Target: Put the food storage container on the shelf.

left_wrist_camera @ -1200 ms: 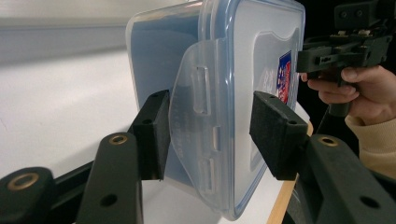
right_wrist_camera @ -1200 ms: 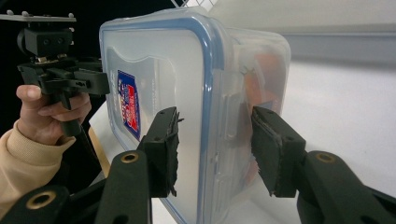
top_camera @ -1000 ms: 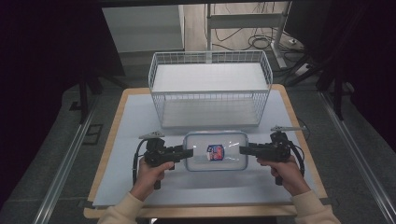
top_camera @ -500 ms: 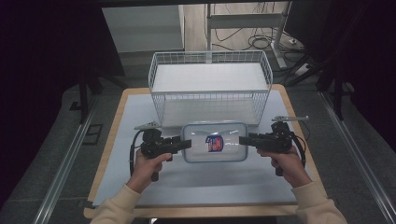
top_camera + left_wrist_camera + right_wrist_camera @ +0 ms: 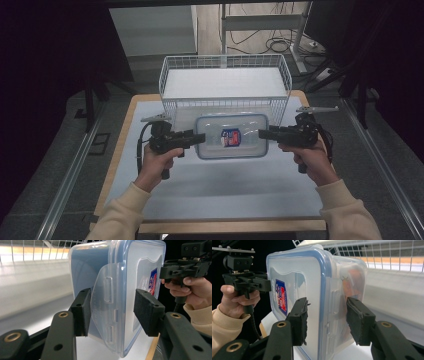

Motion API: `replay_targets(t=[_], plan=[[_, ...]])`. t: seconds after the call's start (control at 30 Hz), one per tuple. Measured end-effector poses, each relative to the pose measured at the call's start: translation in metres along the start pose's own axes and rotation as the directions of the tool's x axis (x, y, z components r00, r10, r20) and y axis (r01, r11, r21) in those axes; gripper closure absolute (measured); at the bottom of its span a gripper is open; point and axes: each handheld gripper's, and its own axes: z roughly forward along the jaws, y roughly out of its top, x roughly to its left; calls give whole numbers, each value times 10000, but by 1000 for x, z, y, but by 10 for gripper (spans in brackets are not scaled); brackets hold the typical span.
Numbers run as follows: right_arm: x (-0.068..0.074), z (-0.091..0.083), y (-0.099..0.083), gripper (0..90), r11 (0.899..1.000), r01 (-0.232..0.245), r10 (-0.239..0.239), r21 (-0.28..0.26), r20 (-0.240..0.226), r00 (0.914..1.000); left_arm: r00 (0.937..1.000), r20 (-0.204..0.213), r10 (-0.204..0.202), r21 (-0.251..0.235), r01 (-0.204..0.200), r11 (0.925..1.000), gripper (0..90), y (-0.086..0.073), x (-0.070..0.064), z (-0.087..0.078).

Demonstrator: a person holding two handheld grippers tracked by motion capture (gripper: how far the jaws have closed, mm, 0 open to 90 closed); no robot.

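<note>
Clear lidded container (image 5: 231,136) is held above the worktop (image 5: 210,190), just at 6 o'clock of the wire basket (image 5: 225,85). Left hand-held gripper (image 5: 200,138) is clamped on its 9 o'clock end flap; right hand-held gripper (image 5: 262,133) is clamped on its 3 o'clock end. Lid label (image 5: 230,137) faces upward.

The food container (image 5: 231,136) is clear, glossy plastic with a smooth blue-rimmed lid and a printed paper label (image 5: 230,137). Behind the container, the wire basket (image 5: 225,82) is white-coated metal. Beneath it, a matt pale mat (image 5: 215,185) covers the wooden table (image 5: 125,120). The right gripper's pads (image 5: 357,320) look rough, matt black.
</note>
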Motion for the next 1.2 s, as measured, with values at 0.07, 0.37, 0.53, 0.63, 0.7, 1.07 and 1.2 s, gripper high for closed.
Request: replay_targets(t=[0.07, 0.37, 0.53, 0.63, 0.7, 1.07, 1.2], plan=[[0, -1, 6, 531, 10000, 39, -40, -70, -16, 10000, 10000, -35, 85, -46, -85, 10000, 497, 8, -1, -1], [4, -3, 37, 531, 9991, 273, -273, -310, 4, 9996, 9996, 2, 281, -228, -281, 9993, 497, 40, -2, -7], [5, -3, 56, 531, 9984, 432, -430, -354, 82, 9990, 9994, 29, 343, -335, -342, 9989, 497, 56, 2, -8], [5, -1, 67, 531, 9984, 479, -475, -303, 128, 9988, 9996, 67, 260, -383, -257, 9989, 496, 65, 6, -8], [4, 1, 74, 531, 9981, 510, -505, -337, 151, 9986, 9997, 77, 225, -423, -221, 9989, 495, 71, 9, -7], [-7, 10, 118, 531, 9980, 564, -560, -280, 151, 9983, 9999, 43, 142, -527, -140, 9985, 495, 111, 24, -5], [-14, 16, 131, 530, 9984, 500, -497, -247, 125, 9987, 9999, -36, 115, -472, -116, 9988, 495, 125, 31, -2]])
